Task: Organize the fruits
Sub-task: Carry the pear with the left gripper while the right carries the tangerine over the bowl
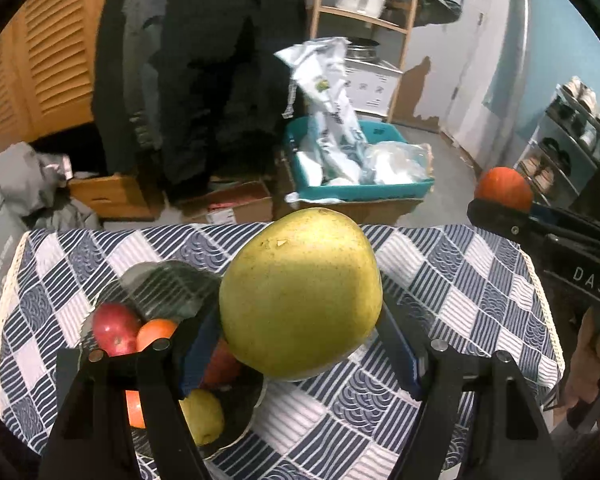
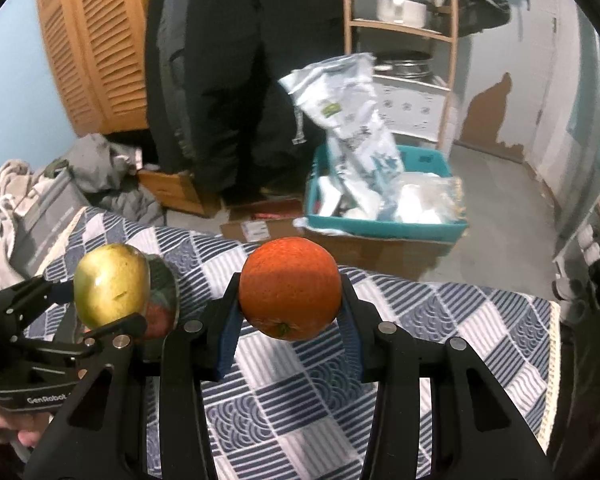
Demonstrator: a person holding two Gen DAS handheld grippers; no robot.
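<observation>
My left gripper (image 1: 300, 320) is shut on a big yellow-green pear (image 1: 300, 296) and holds it above the table, just right of a glass bowl (image 1: 260, 396). In the bowl lie a red apple (image 1: 114, 328), an orange (image 1: 156, 332) and a yellow fruit (image 1: 202, 416), partly hidden by my fingers. My right gripper (image 2: 290, 312) is shut on an orange (image 2: 290, 288) and holds it over the checkered cloth (image 2: 300, 400). In the right wrist view the left gripper (image 2: 96, 320) with the pear (image 2: 110, 286) is at the left. The left wrist view shows the held orange (image 1: 502, 188) at the right edge.
The blue-and-white checkered tablecloth (image 1: 440, 280) covers a small table. Behind it on the floor stand a teal crate (image 1: 360, 190) with plastic bags, cardboard boxes (image 1: 228, 204), hanging dark coats (image 1: 204, 60) and a wooden shelf (image 1: 364, 16). A hand (image 2: 4, 428) grips the left tool.
</observation>
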